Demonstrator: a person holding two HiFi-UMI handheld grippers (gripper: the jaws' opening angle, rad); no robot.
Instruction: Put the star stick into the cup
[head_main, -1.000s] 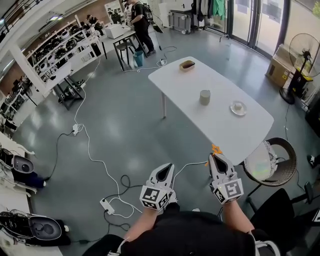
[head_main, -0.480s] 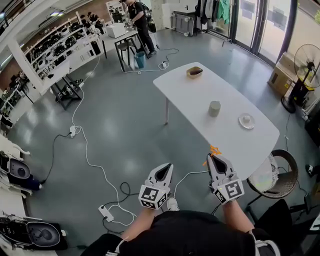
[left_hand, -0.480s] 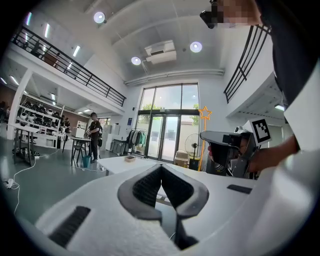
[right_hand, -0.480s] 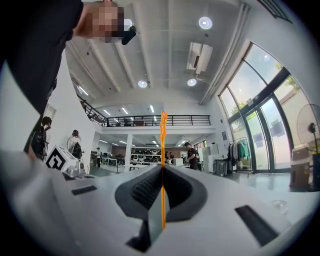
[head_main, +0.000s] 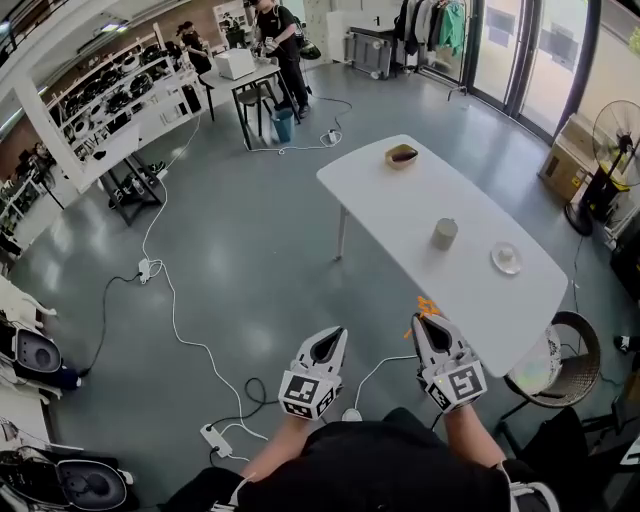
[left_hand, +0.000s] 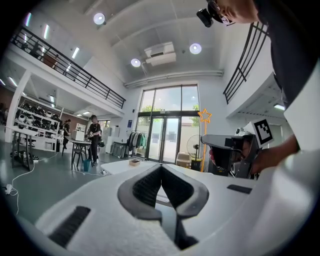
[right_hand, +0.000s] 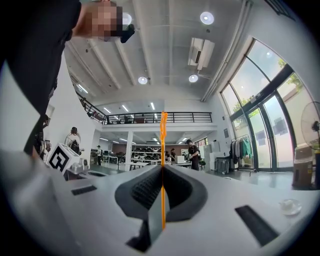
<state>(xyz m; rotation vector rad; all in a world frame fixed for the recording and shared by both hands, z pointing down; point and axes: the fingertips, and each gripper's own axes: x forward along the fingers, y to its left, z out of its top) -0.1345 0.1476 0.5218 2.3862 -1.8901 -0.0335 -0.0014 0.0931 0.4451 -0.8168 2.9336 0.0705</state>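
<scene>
One table (head_main: 400, 205) — one cup (head_main: 444, 233), one bowl (head_main: 402, 155), one saucer (head_main: 494, 259) (one star stick (head_main: 428, 304)).

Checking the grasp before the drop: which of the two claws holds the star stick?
The right claw: its jaws are shut on the thin orange star stick, whereas the left claw is shut on nothing.

White table (head_main: 400, 215) with a brown bowl (head_main: 402, 156) and a small plate (head_main: 506, 258); floor fan (head_main: 616, 125) far right.
</scene>
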